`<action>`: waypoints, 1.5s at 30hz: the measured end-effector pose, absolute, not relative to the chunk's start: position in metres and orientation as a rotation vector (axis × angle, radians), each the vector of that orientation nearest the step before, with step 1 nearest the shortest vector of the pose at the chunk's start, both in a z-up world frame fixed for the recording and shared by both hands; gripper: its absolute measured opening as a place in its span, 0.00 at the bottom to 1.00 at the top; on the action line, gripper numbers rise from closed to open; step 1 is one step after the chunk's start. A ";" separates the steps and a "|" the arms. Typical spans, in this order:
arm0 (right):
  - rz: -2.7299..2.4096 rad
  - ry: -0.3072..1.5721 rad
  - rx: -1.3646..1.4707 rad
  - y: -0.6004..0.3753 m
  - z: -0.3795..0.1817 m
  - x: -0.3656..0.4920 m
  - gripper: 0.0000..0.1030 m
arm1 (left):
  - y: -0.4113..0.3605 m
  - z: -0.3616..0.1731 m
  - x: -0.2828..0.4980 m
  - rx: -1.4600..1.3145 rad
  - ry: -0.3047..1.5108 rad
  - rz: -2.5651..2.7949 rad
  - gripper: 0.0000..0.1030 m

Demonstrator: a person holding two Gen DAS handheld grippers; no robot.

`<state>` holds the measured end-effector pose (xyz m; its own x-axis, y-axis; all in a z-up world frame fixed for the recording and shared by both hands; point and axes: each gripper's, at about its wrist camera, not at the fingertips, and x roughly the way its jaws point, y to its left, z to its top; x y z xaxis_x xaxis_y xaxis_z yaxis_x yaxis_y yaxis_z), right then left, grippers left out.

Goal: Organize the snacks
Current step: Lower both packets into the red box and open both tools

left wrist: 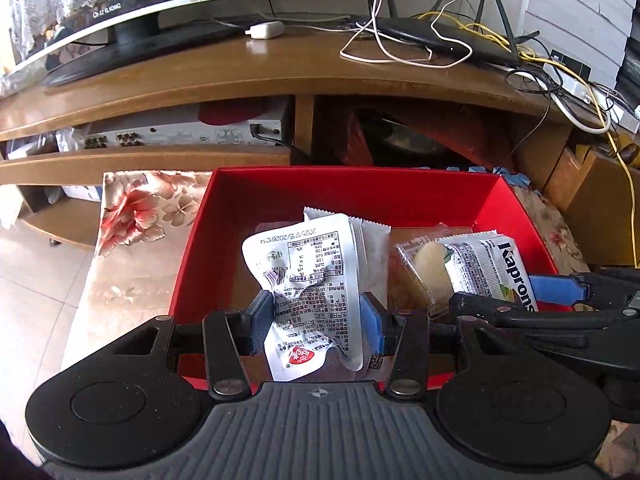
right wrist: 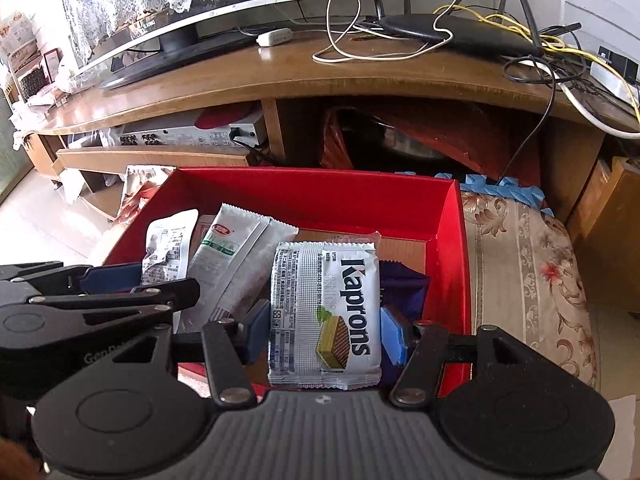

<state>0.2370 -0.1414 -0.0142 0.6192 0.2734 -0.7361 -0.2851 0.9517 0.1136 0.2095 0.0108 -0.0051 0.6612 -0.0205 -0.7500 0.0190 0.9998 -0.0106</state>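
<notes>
Surface: table under floral cloth, beige with red blooms, glossy. Behind it a curved brown wooden TV stand, lacquered, holding a TV draped in white lace, a black router with upright antennas, and tangled white, yellow and black cables. Lower shelf: silver AV unit. Floor pale tile.

Red box, rectangular cardboard, open top, brown inner base, sits on the cloth.

Left gripper: pads pressed on a crinkled silver pouch, printed back up, held over the box's near left.

Right gripper: pads closed on a flat white Kaprons pack, serrated ends, held over the box's near right.

In the box: long white sachet, clear-wrapped cake, dark purple wrapper.
</notes>
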 end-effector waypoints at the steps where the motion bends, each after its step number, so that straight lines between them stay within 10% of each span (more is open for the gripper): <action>1: 0.320 0.846 -0.018 -0.141 -0.015 0.237 0.55 | 0.011 -0.006 0.210 -0.003 0.851 -0.021 0.52; 45: 0.288 0.834 -0.050 -0.141 -0.016 0.236 0.59 | 0.013 -0.008 0.209 0.028 0.841 0.021 0.67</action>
<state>0.2357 -0.1412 -0.0163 0.6353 0.2325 -0.7364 -0.2716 0.9599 0.0688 0.2086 0.0125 -0.0084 0.6668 0.0292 -0.7447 -0.0073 0.9994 0.0327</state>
